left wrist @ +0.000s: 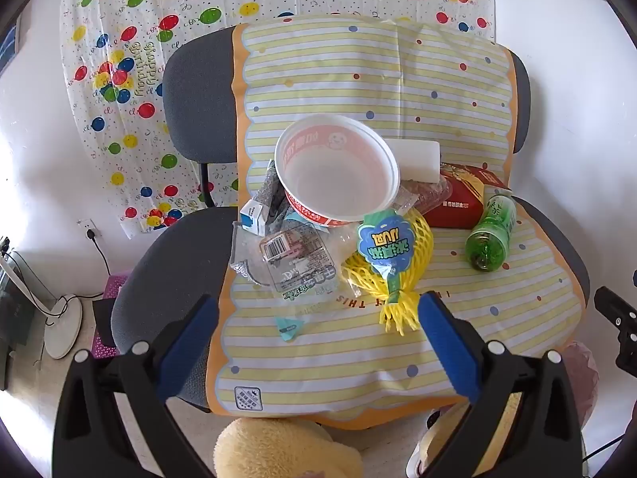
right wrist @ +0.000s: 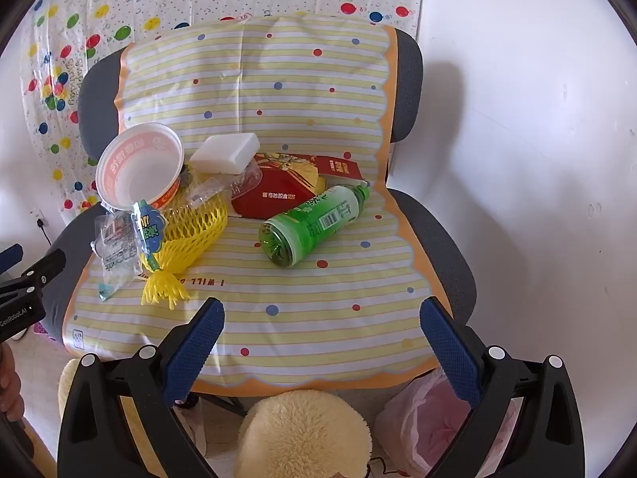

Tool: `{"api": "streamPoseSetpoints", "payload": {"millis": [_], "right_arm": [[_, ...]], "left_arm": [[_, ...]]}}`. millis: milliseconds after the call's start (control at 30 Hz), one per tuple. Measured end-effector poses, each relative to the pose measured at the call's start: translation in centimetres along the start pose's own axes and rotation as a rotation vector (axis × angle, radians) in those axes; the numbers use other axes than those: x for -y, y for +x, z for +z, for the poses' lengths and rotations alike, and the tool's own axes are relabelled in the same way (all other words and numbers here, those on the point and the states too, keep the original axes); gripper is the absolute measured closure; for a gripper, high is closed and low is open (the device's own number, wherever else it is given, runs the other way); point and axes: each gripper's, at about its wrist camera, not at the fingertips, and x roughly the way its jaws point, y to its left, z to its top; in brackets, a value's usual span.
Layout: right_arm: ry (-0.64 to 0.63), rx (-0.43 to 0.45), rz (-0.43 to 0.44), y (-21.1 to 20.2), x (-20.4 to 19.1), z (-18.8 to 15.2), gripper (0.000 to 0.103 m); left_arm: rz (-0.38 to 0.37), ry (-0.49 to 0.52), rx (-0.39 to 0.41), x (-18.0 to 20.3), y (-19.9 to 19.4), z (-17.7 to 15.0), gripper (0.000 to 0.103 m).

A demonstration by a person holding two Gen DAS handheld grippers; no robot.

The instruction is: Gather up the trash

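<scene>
Trash lies on a chair seat covered by a yellow striped cloth [left wrist: 358, 358]. There is a white and red paper bowl [left wrist: 338, 171], a clear plastic wrapper [left wrist: 290, 263], a yellow foam net [left wrist: 394, 275] with a blue tag, a green bottle [left wrist: 491, 231] on its side, a red carton [left wrist: 458, 199] and a white foam block [left wrist: 414, 159]. My left gripper [left wrist: 318, 314] is open and empty, just in front of the wrapper and net. My right gripper [right wrist: 322, 318] is open and empty, in front of the green bottle [right wrist: 314, 225]. A pink bag [right wrist: 434, 426] sits below the seat's front right.
The grey office chair [left wrist: 199, 91] stands against a white wall with a balloon-print sheet [left wrist: 131, 59]. Fluffy yellow slippers [right wrist: 302, 434] show at the bottom. A fan base [left wrist: 63, 326] and a cable stand on the floor at left.
</scene>
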Motion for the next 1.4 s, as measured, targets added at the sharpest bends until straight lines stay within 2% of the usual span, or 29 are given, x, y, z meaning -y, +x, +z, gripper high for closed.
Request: {"api": "streamPoseSetpoints", "payload": {"millis": [1400], "right_arm": [[0.005, -0.002, 0.003, 0.06, 0.20, 0.01, 0.006]], "left_arm": [[0.000, -0.005, -0.006, -0.22, 0.07, -0.16, 0.005]]}}
